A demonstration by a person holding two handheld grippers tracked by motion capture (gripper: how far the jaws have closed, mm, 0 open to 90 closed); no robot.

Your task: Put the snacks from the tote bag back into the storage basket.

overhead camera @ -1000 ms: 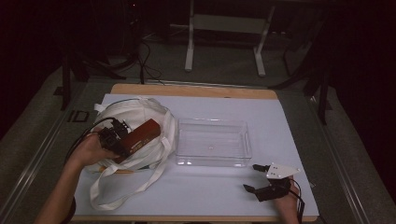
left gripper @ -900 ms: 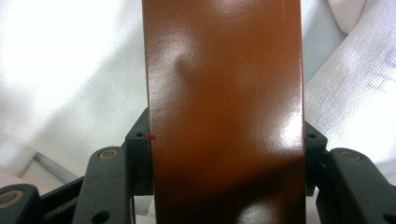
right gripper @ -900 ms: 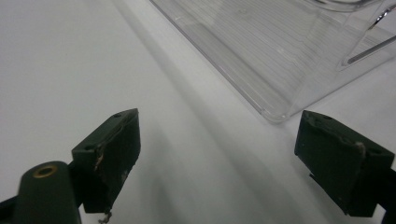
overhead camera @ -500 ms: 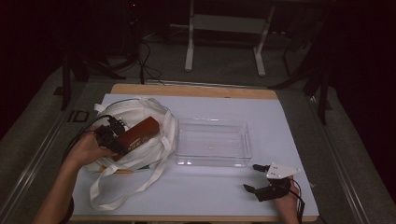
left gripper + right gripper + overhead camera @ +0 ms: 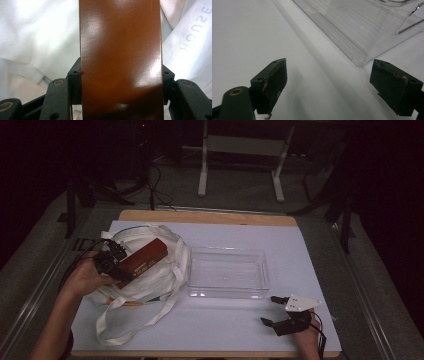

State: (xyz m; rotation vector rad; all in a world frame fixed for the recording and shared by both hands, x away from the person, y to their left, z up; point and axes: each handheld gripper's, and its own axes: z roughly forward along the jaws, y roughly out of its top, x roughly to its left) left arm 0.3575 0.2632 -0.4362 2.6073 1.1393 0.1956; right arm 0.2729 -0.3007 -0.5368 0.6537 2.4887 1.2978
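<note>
Left tongs (image 5: 116, 261) clamped the brown box (image 5: 144, 258) over the white bag (image 5: 165, 272), probably bound for the tray (image 5: 227, 292); right tongs (image 5: 281, 312) rested open on the tabletop (image 5: 220, 327).

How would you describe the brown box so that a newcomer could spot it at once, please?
Start at the white-covered table and find the crumpled white cloth bag left of the clear tray. The brown box sits above it, gripped by the left claw: the only dark, glossy, hard-edged thing there.
</note>
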